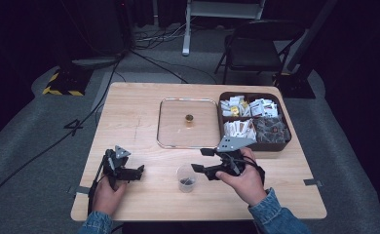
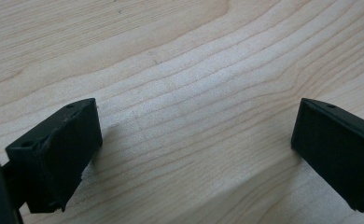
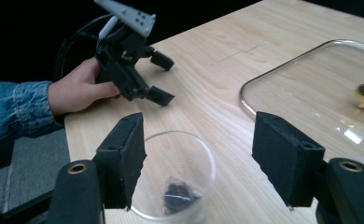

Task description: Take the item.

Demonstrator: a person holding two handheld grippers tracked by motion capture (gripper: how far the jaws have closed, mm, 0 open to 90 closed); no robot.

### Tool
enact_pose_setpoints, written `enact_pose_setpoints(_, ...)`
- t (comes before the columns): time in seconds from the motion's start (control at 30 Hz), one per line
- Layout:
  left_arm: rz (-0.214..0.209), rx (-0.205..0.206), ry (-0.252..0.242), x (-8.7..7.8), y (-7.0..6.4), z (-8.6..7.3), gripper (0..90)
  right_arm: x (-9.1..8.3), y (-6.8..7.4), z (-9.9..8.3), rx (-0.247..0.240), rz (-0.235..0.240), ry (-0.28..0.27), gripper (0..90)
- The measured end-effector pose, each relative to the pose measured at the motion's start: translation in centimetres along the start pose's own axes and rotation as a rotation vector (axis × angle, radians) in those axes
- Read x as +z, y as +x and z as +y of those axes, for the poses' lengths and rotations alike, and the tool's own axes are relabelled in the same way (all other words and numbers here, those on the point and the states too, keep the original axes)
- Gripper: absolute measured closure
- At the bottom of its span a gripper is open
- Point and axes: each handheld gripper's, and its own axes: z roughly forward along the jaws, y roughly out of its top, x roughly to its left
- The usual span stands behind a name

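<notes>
The right gripper [image 1: 203,161] hangs just above the table [image 1: 144,131] with its jaws spread wide and nothing between them. The clear glass cup [image 1: 186,178] stands upright just to the left of and slightly nearer the person than its jaw tips; in the right gripper view the cup [image 3: 173,175] sits low between the two black jaws, closer to the left one, and no pad touches its rim. A small dark packet [image 3: 176,195] lies at the bottom of the cup. Ahead of this gripper, farther from the person, a glass lid [image 1: 188,123] with a brass knob [image 1: 189,119] lies flat on the wood, and beside the lid, ahead and to the right of the gripper, stands a brown box [image 1: 254,120] packed with sachets. The left gripper [image 1: 138,171] rests well to the left of the cup, held by the left hand [image 1: 106,192]. Its jaws are also wide apart and empty, over bare wood in the left gripper view.
</notes>
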Motion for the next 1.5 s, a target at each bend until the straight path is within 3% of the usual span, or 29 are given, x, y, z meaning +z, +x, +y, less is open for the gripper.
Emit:
enact_pose_setpoints(0.33, -0.003, 0.0, 0.004, -0.1, 0.0, 0.0, 2.1, -3.6, -2.2, -1.1, 0.043, -0.073, -0.029, 34.0)
enact_pose_setpoints(0.6, -0.002, 0.0, 0.005, -0.1, 0.0, 0.0, 2.1, -5.8, -3.8, -2.0, 0.07, -0.128, -0.018, 31.3)
enact_pose_setpoints(1.23, 0.002, -0.002, -0.001, -0.2, -0.1, -0.2, 2.0, -8.1, -7.1, -4.1, 0.077, -0.198, 0.047, 27.9)
enact_pose_setpoints(1.5, 0.002, -0.001, 0.001, -0.2, -0.1, -0.2, 2.1, -8.2, -8.4, -6.1, 0.093, -0.24, 0.082, 28.4)
